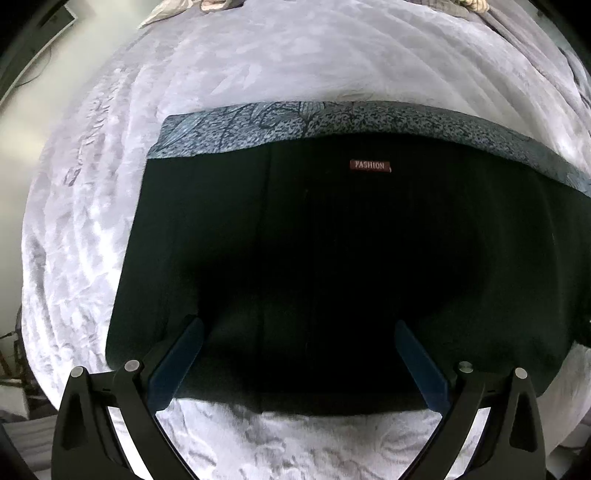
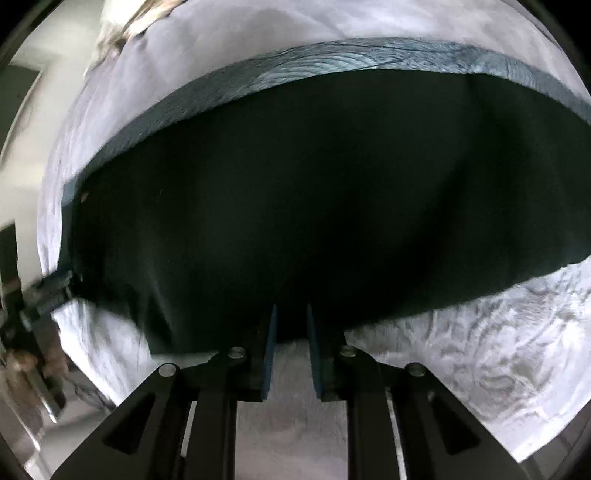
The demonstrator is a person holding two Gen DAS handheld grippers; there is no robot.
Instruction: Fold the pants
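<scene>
Pants [image 2: 314, 206] hem between right fingers [image 2: 271, 354]

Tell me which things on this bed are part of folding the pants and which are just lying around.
Part of the job:
- black pants with the red label
- left gripper, jaws wide open over the pants
- right gripper, nearly closed at the pants' near edge

Just lying about:
- blue patterned cloth under the pants
- white bedspread
- crumpled fabrics at the far edge

Matt black cloth pants [image 1: 314, 258] lie on a plush, embossed grey blanket [image 1: 92, 221] with a soft sheen.
</scene>
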